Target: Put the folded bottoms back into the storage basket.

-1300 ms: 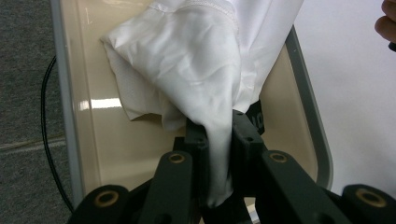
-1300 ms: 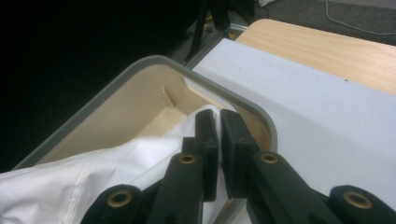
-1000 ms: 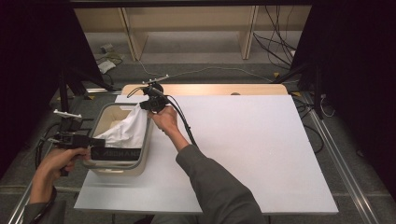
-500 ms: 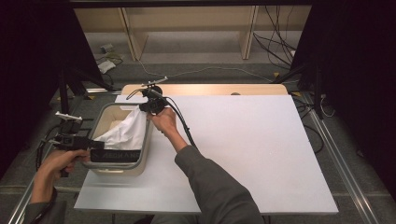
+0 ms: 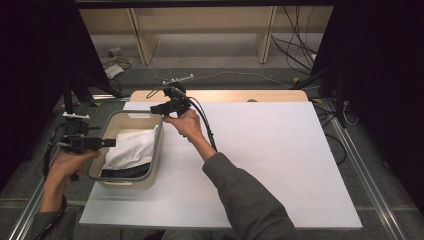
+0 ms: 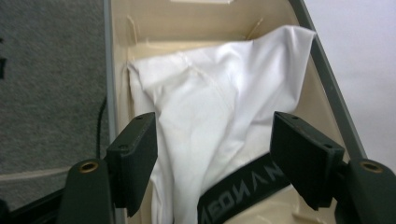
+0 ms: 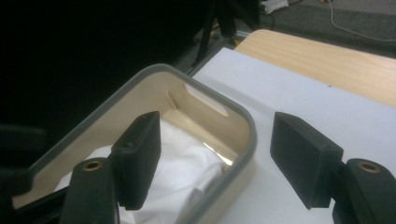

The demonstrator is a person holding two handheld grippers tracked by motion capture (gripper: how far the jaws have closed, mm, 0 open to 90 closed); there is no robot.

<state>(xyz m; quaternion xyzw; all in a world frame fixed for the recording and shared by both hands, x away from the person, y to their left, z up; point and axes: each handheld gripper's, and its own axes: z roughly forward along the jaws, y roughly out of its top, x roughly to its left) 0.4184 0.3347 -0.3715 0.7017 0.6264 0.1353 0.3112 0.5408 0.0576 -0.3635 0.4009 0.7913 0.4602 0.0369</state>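
A cream bin with a grey rim (image 5: 159,145) stands at the left of the white table (image 5: 280,160). Inside lies a white garment (image 5: 132,147) with a black lettered waistband (image 5: 125,172) at its near end. My left gripper (image 5: 109,143) hovers open at the bin's left rim. In the left gripper view its jaws are spread above the garment (image 6: 210,93) and waistband (image 6: 238,191). My right gripper (image 5: 156,108) is open above the bin's far right corner. In the right gripper view the bin rim (image 7: 243,116) passes between its jaws, with the garment (image 7: 182,172) below.
A bare wooden strip (image 5: 235,95) runs along the table's far edge. Beyond it are wooden shelf legs (image 5: 142,35) and cables (image 5: 300,40) on the floor. The bin sits close to the table's left edge; the white surface stretches wide to the right.
The right gripper held the garment's corner up over the bin; it has let go and drawn back. The garment has dropped flat into the bin. The left gripper has barely moved.
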